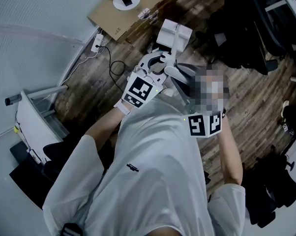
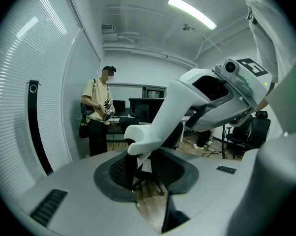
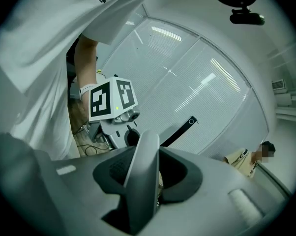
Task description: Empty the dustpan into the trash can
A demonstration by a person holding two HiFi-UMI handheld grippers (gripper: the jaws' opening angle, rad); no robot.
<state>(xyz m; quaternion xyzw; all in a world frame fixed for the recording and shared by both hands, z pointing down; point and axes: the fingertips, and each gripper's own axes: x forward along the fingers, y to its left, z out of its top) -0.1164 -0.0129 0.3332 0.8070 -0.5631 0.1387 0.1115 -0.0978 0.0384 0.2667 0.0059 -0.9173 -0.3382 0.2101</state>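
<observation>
White dustpan: held up btwn both grippers, over wood floor; mouth dark inside. L gripper: my jaws wide, clamped on pan's white handle. R gripper: jaws narrow, pinching pan's grey lip, edge-on. Trash can: white, on floor just ahead of pan. Person stands by blinds, background.

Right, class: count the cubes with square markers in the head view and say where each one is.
2. One marker cube is just left of centre; the second is lower, to its right. None looks hidden.
</observation>
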